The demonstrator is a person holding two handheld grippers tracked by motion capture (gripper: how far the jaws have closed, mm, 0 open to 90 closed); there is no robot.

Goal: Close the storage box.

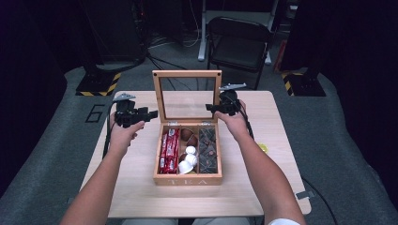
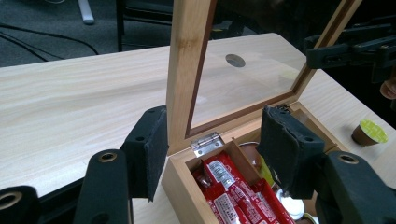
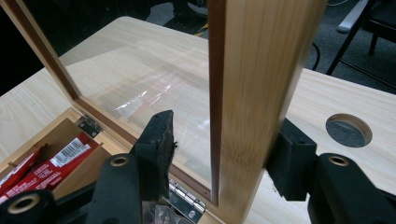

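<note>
Now the wooden box (image 1: pixel 187 178) stands in the middle of the table (image 1: pixel 141 197), and its lid (image 1: pixel 187 74) with a glass pane is raised upright at the back. Inside the box, red packets (image 1: pixel 169 151) lie in the left compartment, small capsules (image 1: pixel 188 157) in the middle one and dark packets (image 1: pixel 208 150) in the right one. At the left side post of the lid is the left gripper (image 2: pixel 210 149); its jaws are half open around the post, one on each side, and they do not press it. At the right post is the right gripper (image 3: pixel 224 158); its jaws stand on both sides of the post, the right pad (image 3: pixel 287 163) touching the wood and the left one a little apart. One capsule with a green top (image 2: pixel 370 132) stands on the table to the right of the box.
</note>
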